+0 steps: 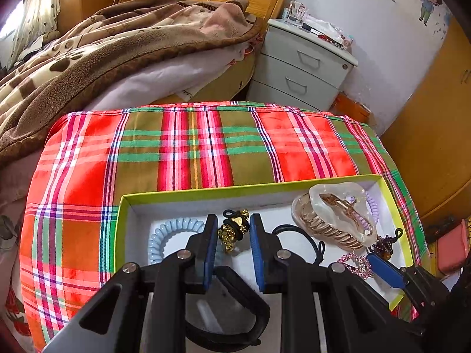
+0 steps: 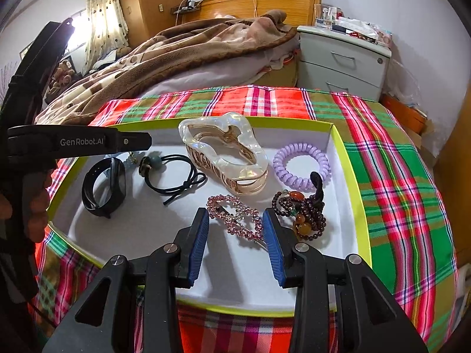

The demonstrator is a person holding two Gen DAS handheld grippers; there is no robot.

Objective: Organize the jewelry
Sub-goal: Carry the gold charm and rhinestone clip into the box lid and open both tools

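A white box with a lime rim [image 1: 250,186] [image 2: 350,176] sits on a plaid cloth and holds the jewelry. My left gripper [image 1: 233,235] is shut on a gold beaded hair tie [image 1: 232,226], low over the box's left end beside a light-blue coil tie [image 1: 164,235]. My right gripper [image 2: 237,232] stands open astride a pink rhinestone hair clip [image 2: 235,220], its pads apart from it. Also in the box are a pearly claw clip [image 2: 223,153], a purple coil tie [image 2: 300,161], a black cord tie [image 2: 173,173], a black wristband [image 2: 103,188] and a dark bead bracelet [image 2: 306,214].
The plaid cloth [image 1: 191,147] covers the table around the box. Behind it are a bed with a brown blanket [image 1: 103,50] and a grey nightstand [image 1: 306,58]. A wooden wardrobe [image 1: 435,135] stands at the right. A person's hand [image 2: 38,206] holds the left gripper.
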